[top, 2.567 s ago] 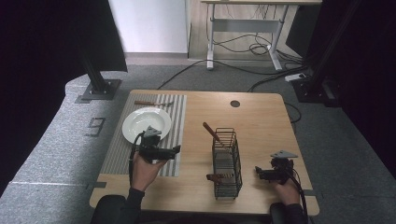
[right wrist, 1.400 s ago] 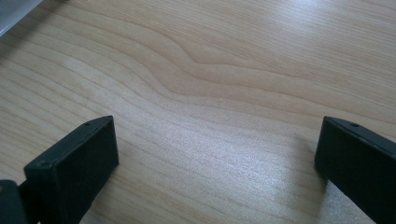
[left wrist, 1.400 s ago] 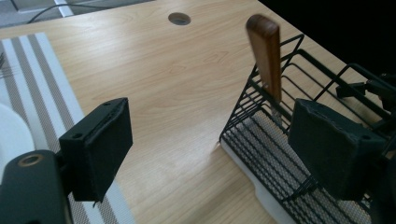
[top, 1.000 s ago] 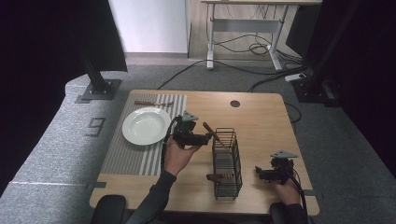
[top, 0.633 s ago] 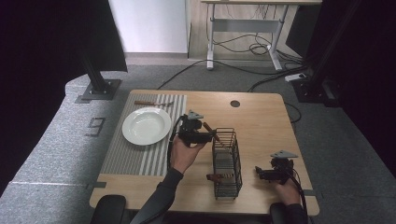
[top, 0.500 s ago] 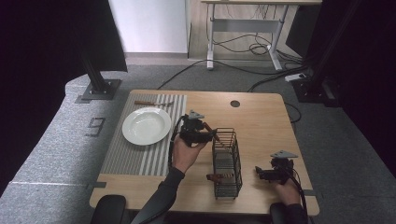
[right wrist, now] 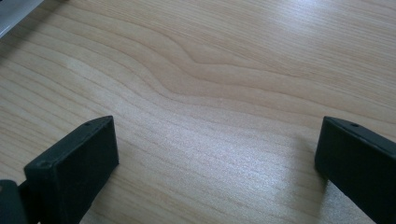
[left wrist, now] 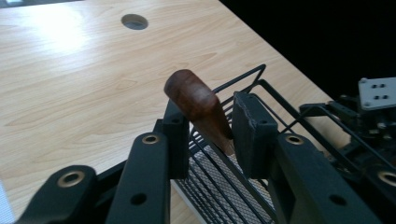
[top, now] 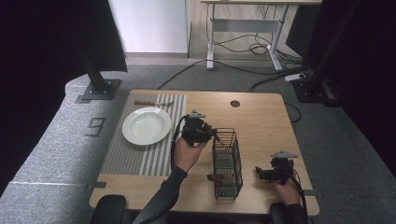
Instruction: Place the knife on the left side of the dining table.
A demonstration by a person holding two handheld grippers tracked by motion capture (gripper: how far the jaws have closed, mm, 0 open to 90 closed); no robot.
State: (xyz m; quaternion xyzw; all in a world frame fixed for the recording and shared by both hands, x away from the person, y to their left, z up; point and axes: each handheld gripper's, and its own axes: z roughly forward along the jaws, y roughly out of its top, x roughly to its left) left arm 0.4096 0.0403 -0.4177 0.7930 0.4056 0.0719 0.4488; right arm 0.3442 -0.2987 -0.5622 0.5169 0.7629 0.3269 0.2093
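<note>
Closing its jaws about the brown wooden handle [left wrist: 198, 105] that sticks up from the wire basket [top: 227, 161], the left hand-held gripper [left wrist: 210, 128] has that handle between its pads, a slight gap remaining. Right of the basket, the right hand-held gripper [right wrist: 212, 161] rests wide open and empty on the counter [top: 261, 116].

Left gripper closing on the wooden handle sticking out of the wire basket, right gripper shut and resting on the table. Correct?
Not quite: the right gripper is open, jaws wide apart over bare table, per the right gripper view. The rest holds: left gripper, handle, basket.
</note>
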